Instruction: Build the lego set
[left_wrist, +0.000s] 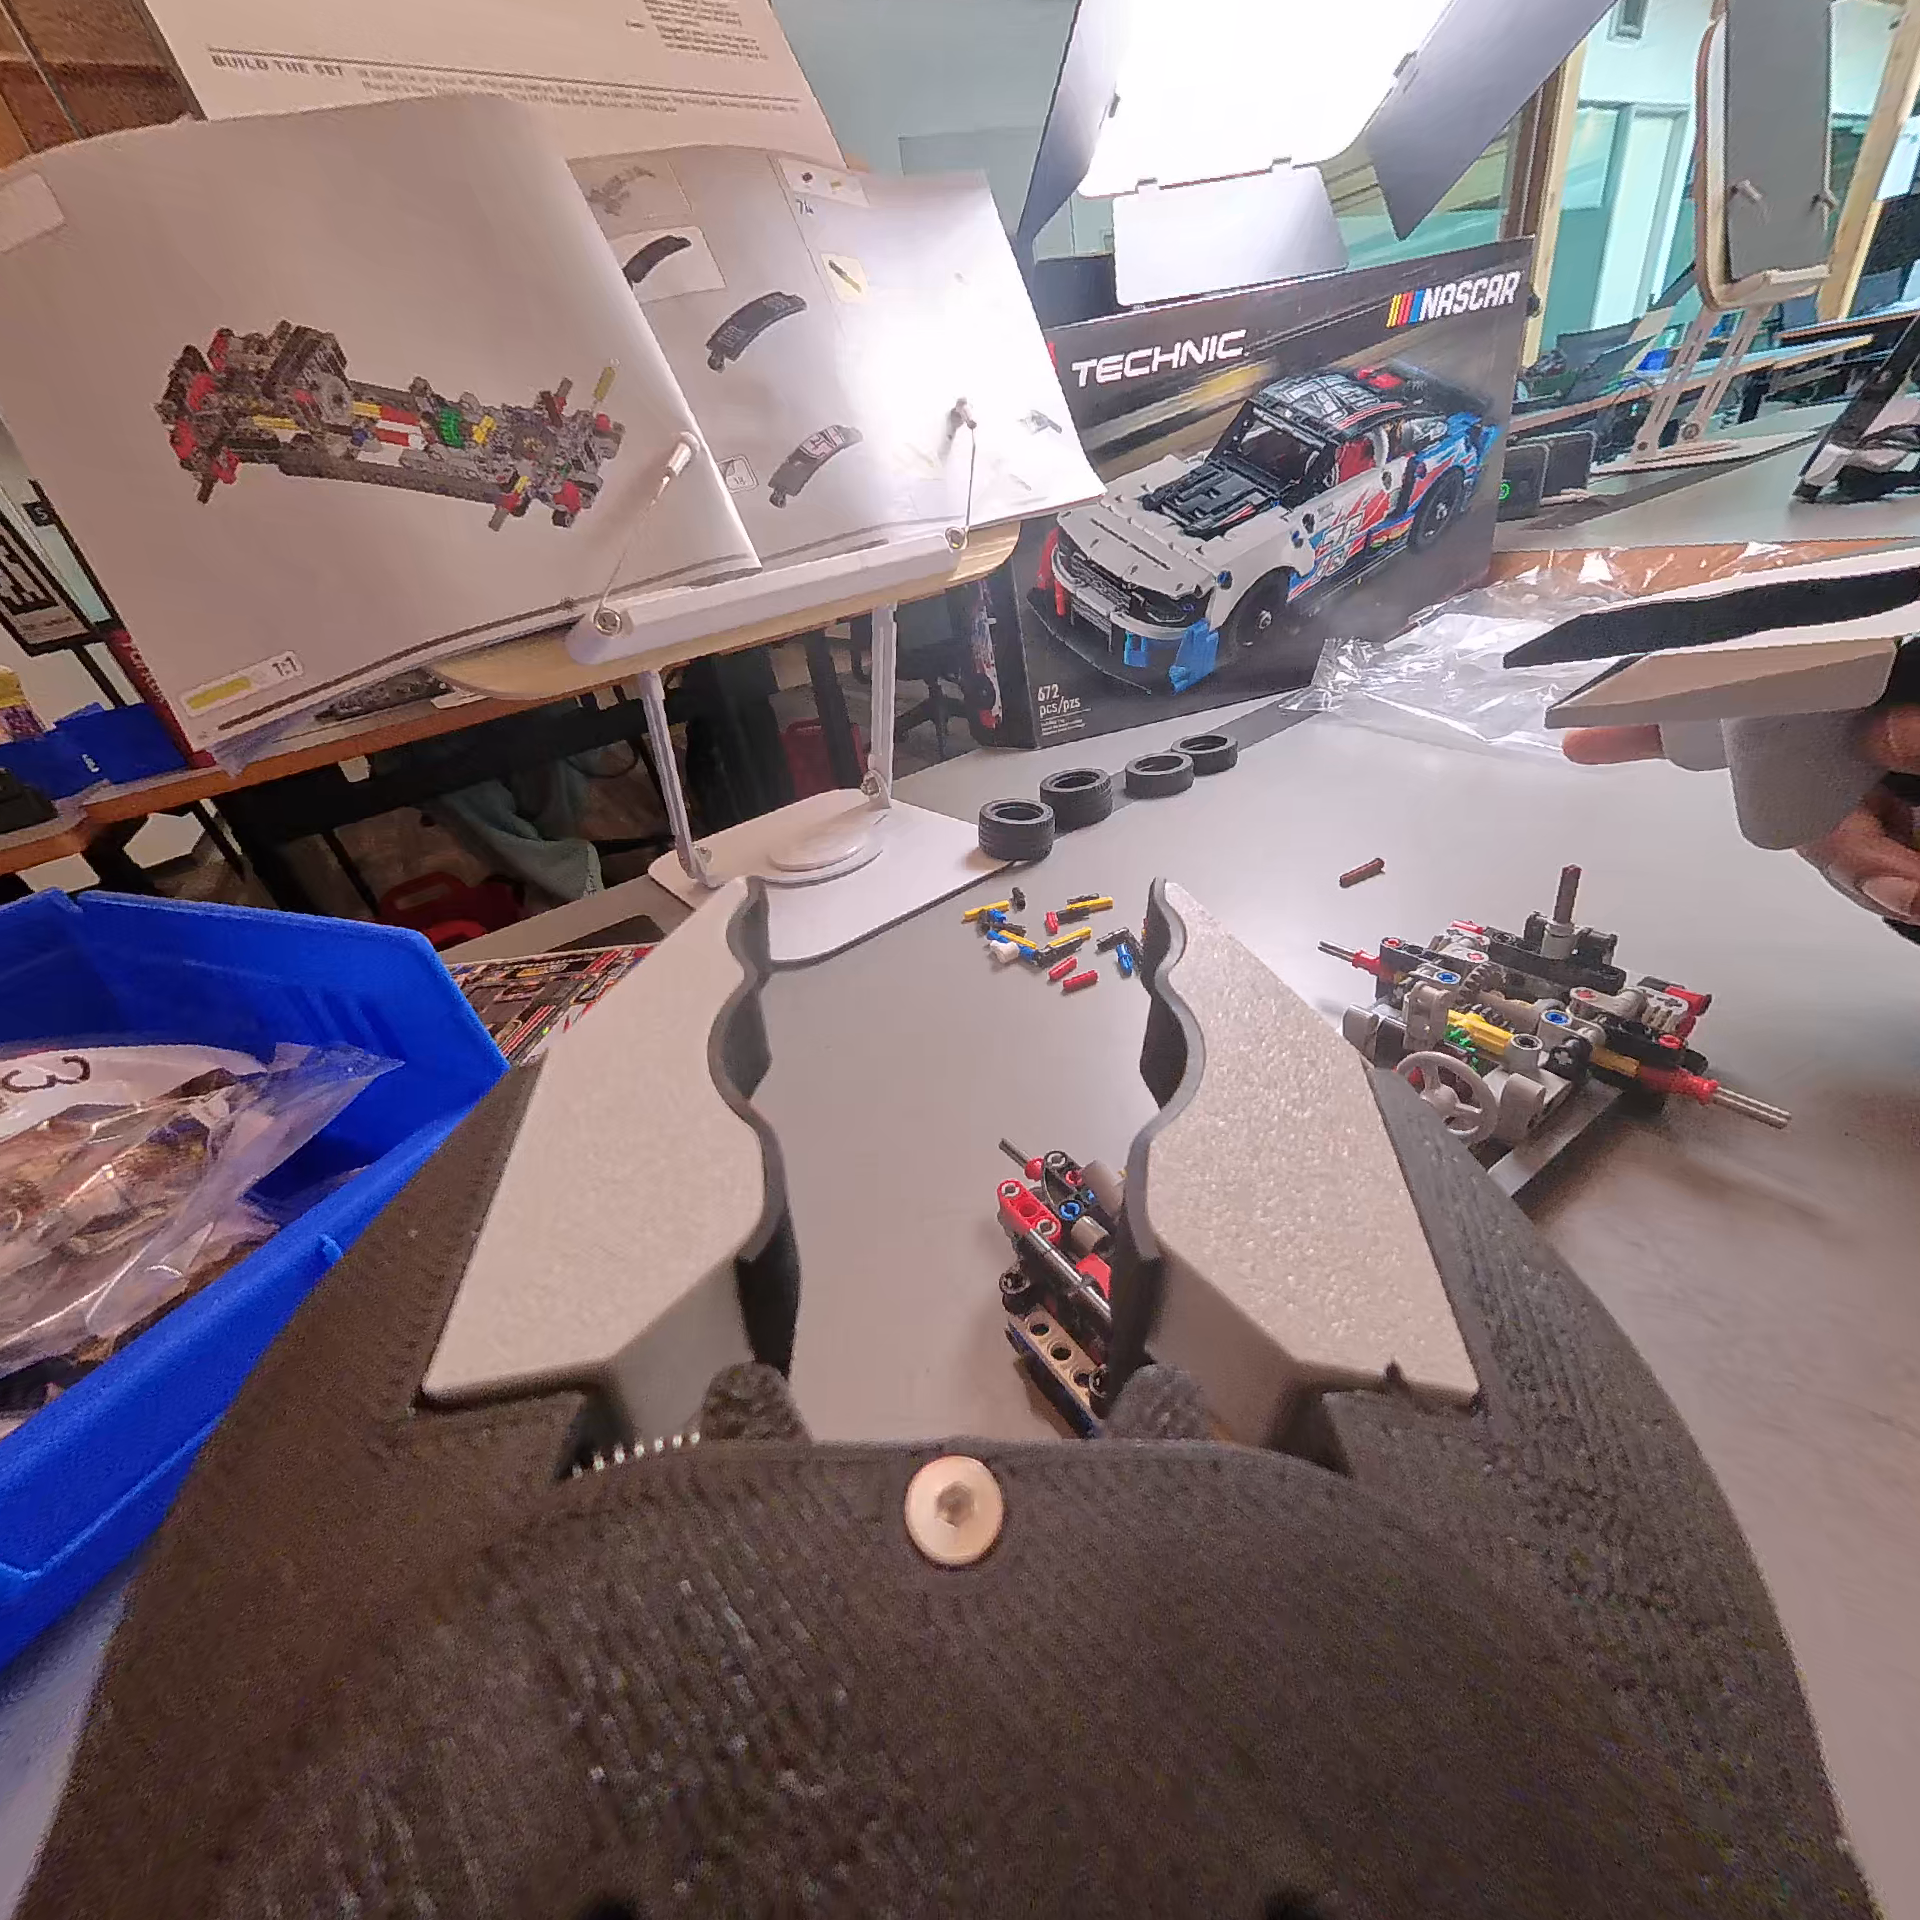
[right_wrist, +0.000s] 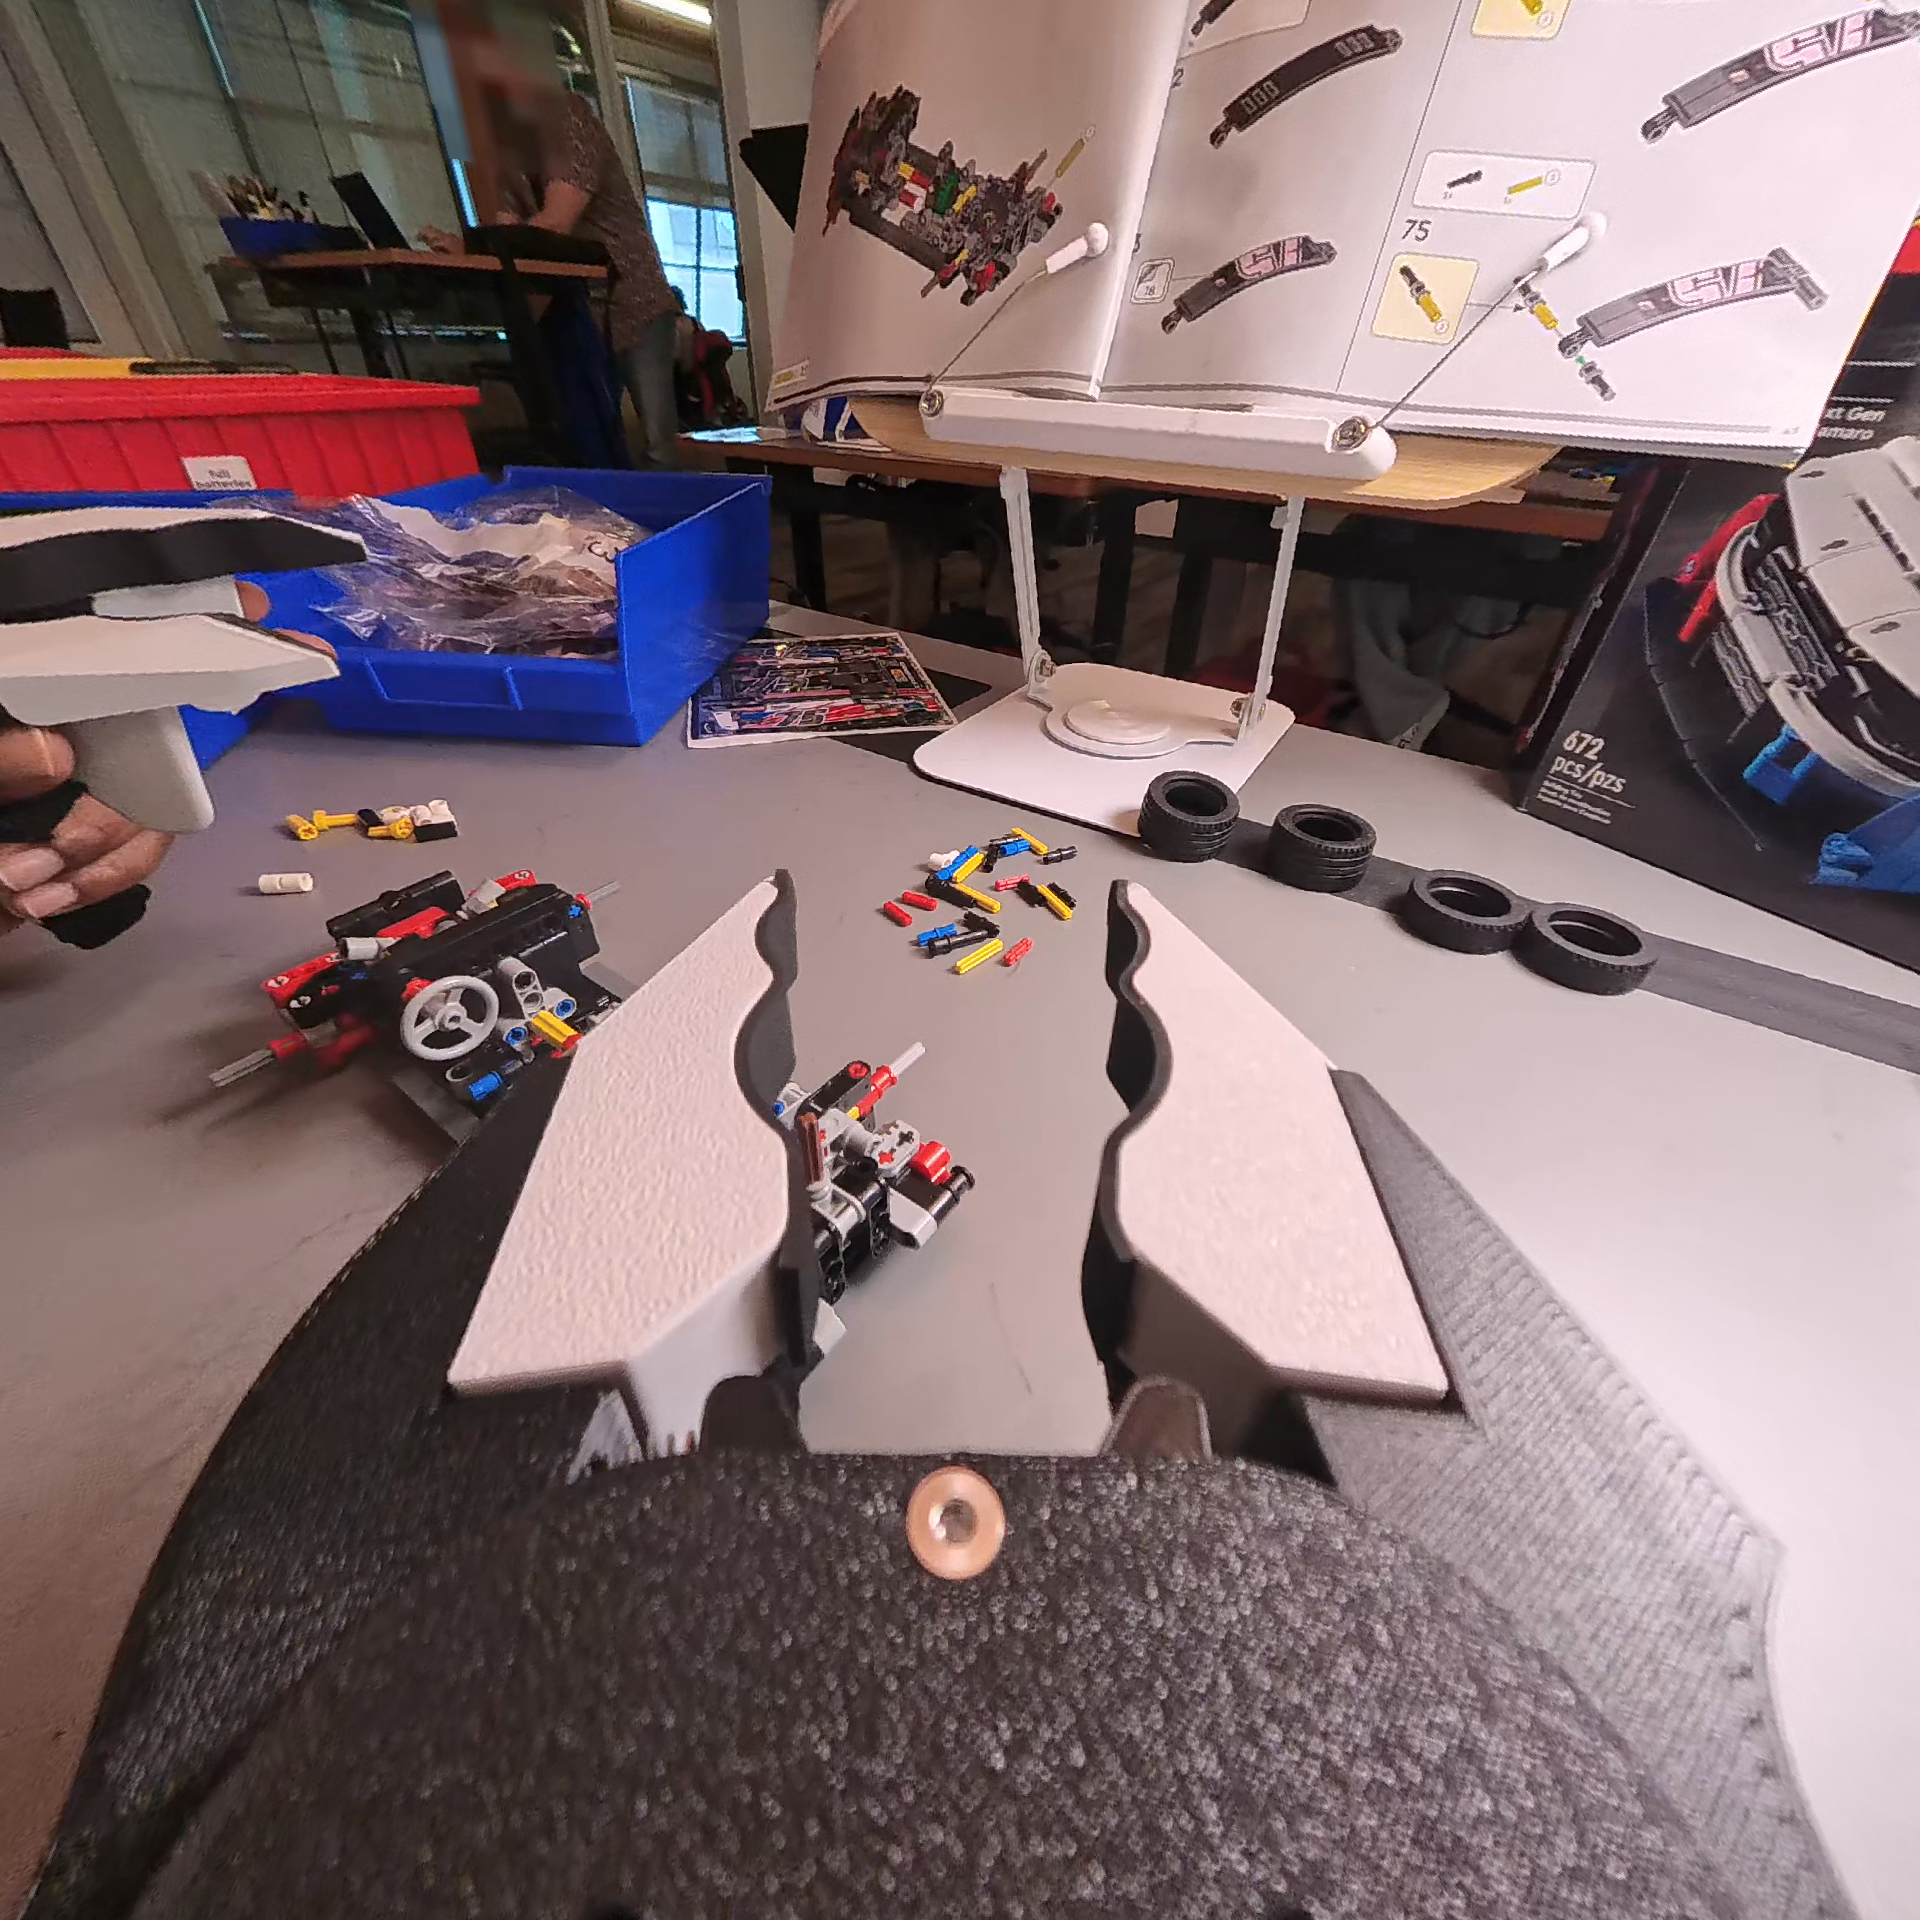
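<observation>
My left gripper (left_wrist: 956, 914) is open and empty, low over the grey table (left_wrist: 914, 1091). A small black-and-red sub-assembly (left_wrist: 1055, 1257) lies on the table between its fingers, partly hidden by the right finger (left_wrist: 1278, 1174). The bigger chassis assembly (left_wrist: 1527, 1023) with a grey steering wheel lies to its right. My right gripper (right_wrist: 951, 899) is open and empty. A small grey, black and red sub-assembly (right_wrist: 883, 1153) lies between its fingers, close to the left finger (right_wrist: 644, 1164). The chassis (right_wrist: 447, 987) lies to the left. Loose pins (right_wrist: 987, 904) lie ahead.
Several black tyres (right_wrist: 1320, 847) lie by the white book stand (right_wrist: 1112, 727) that holds the open instruction book (left_wrist: 416, 364). A blue bin (left_wrist: 208, 1143) of bagged parts, a sticker sheet (right_wrist: 821, 686) and the set's box (left_wrist: 1278, 499) border the table. A person stands far back.
</observation>
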